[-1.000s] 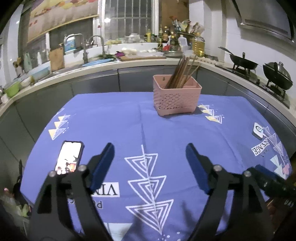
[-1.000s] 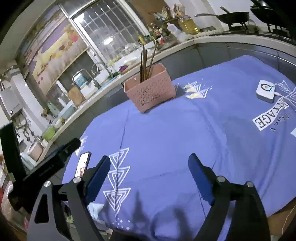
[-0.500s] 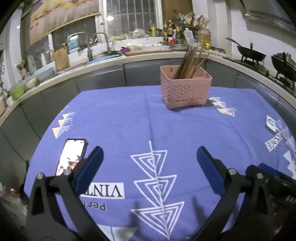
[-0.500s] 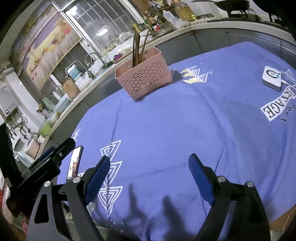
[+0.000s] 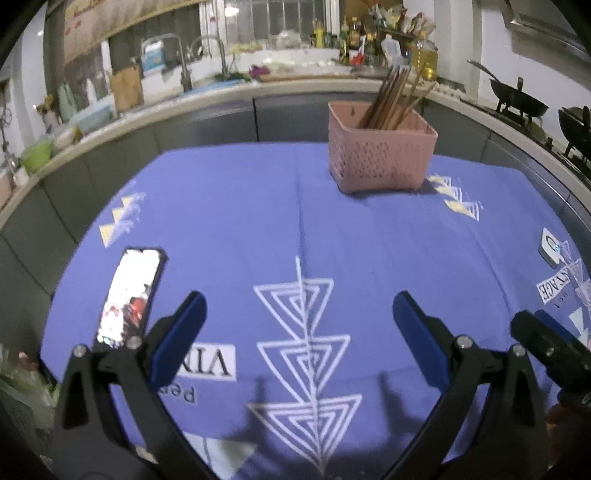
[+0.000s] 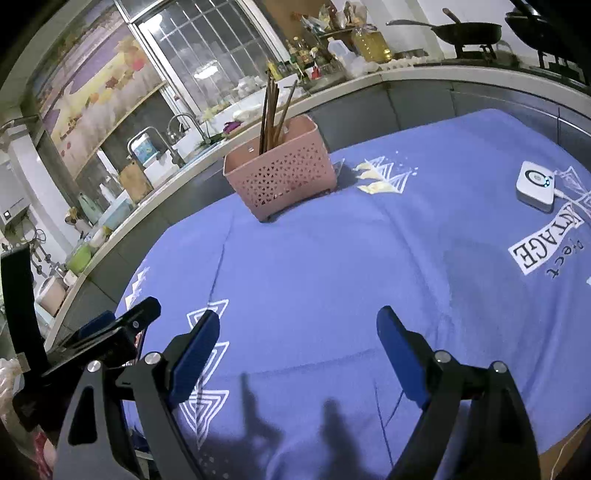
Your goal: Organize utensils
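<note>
A dim kitchen: a barred window (image 6: 207,62) glows at 12 o'clock above a curved counter (image 5: 221,92) with twin taps (image 5: 184,62), while woks sit on the stove (image 5: 517,103) at 2 o'clock beside white-tiled walls (image 5: 461,44).

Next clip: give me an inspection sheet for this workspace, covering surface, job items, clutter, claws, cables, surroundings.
Surface: table under a blue printed cloth, creased.
Job's things: pink perforated basket at the far side; brown chopsticks stand leaning inside it.
Clutter: phone, screen lit, near left; small white device at right.
Claws: left claw open, nothing between its fingers; right claw open, likewise.
Cables: a thin white lead appears to leave the white device.
Surroundings: kitchen counter with sink taps, bottles and a wok on the stove.
</note>
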`<state>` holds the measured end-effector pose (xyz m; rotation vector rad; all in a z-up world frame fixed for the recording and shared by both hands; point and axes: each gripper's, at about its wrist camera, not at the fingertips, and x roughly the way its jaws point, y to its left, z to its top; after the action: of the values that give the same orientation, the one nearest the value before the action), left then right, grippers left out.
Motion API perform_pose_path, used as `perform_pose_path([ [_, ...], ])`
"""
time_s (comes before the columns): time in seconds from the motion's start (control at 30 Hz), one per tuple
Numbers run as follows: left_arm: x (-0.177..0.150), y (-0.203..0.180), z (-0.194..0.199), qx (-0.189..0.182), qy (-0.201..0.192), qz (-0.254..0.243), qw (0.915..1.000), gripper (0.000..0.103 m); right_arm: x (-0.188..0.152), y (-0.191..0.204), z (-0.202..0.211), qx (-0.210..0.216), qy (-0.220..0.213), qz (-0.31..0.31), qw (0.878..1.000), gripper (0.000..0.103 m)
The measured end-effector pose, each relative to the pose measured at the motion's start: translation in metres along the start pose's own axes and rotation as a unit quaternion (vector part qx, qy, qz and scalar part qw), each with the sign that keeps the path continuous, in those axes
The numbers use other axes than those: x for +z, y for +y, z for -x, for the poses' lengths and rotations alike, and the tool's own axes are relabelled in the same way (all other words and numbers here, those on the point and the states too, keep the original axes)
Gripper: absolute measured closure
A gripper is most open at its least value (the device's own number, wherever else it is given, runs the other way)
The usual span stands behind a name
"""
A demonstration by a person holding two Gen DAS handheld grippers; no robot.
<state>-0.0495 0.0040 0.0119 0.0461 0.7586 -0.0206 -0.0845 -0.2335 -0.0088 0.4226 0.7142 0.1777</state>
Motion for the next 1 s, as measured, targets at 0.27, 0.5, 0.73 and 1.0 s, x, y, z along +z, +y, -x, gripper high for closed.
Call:
perform_pose_path([
  [0.27,-0.013,-0.002,-0.004,-0.012,0.038,-0.001,0.9992,0.006,-0.013,0.001,-0.007,-0.006,0.031,0.006,0.999,0.017],
  [0.5,-0.019,-0.003,0.005,-0.008,0.031,-0.002,0.9995,0.006,-0.020,-0.005,0.005,-0.020,0.012,-0.013,1.000,0.014],
  [0.73,-0.020,-0.002,0.009,-0.004,0.024,-0.001,0.9997,0.006,-0.026,-0.002,0.012,-0.002,-0.002,-0.013,1.000,0.010],
  [1.0,-0.026,-0.006,0.014,-0.004,0.028,-0.008,0.9996,0.006,-0.028,0.007,0.013,0.013,0.000,0.002,1.000,0.009],
])
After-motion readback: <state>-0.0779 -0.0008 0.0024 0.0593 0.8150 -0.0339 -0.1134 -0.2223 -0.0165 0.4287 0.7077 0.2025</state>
